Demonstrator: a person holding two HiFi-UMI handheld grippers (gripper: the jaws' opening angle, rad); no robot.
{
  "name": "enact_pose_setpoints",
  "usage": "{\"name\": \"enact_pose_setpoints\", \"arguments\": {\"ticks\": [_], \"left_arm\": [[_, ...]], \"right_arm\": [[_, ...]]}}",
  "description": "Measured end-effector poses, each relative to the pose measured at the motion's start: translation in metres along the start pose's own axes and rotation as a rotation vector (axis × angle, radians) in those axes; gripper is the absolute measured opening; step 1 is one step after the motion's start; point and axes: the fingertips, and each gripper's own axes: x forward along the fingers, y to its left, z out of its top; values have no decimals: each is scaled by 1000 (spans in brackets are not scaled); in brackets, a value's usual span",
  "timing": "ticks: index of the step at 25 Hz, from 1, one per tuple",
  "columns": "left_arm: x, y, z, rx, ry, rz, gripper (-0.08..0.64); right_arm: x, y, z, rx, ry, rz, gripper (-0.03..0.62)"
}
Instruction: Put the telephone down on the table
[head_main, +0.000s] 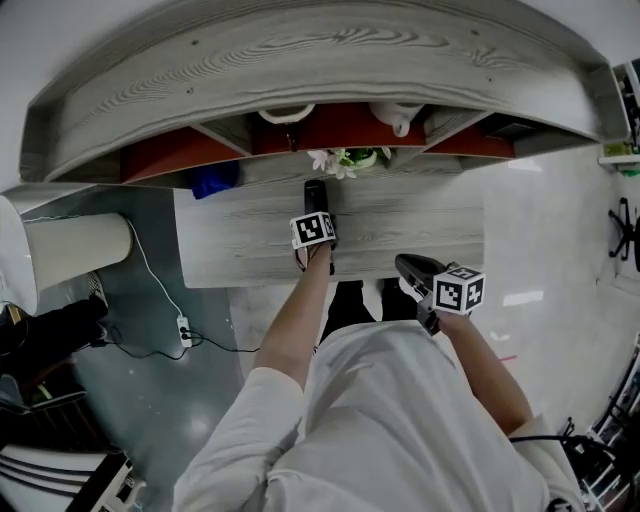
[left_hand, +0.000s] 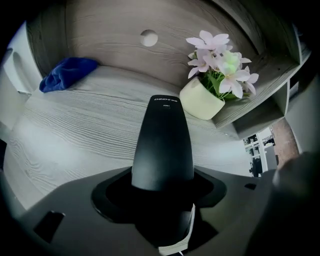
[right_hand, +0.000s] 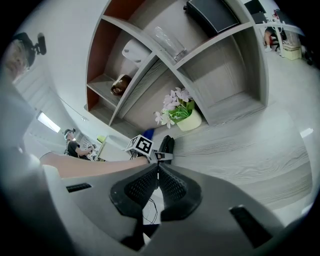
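The left gripper (left_hand: 162, 202) has its jaws clamped on the lower end of the black telephone (left_hand: 164, 145), whose slim body runs straight out ahead of them. The handset lies over the middle of the grey wood-grain table (head_main: 420, 235), pointing at the back wall. From the right gripper view it sits low over the surface, but I cannot tell whether its underside is touching. To set it down well, I would lower the handset flat, with its long face parallel to the tabletop, until the whole length bears on the wood. Only then would I part the jaws, just enough to clear its sides, and draw straight back toward the front edge so the pads do not drag it along. The pale pot of pink flowers (left_hand: 200, 102) stands ahead and to the right near the handset's tip, so pushing forward risks a knock. The blue cloth (left_hand: 67, 72) lies well off to the left. The right gripper (right_hand: 158, 182) has its jaws pressed together on nothing, near the front edge, and need not join in.
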Motion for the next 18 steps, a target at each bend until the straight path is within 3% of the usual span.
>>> {"name": "enact_pose_setpoints", "arguments": {"ticks": [15,18], "left_arm": [[0,-3,-3,62,-32,50,305],[-9,6,6,112,-75,111,307]], "right_arm": [[5,1,6,3,-1,0,19],[4,-1,5,2,-2,4,18]]}}
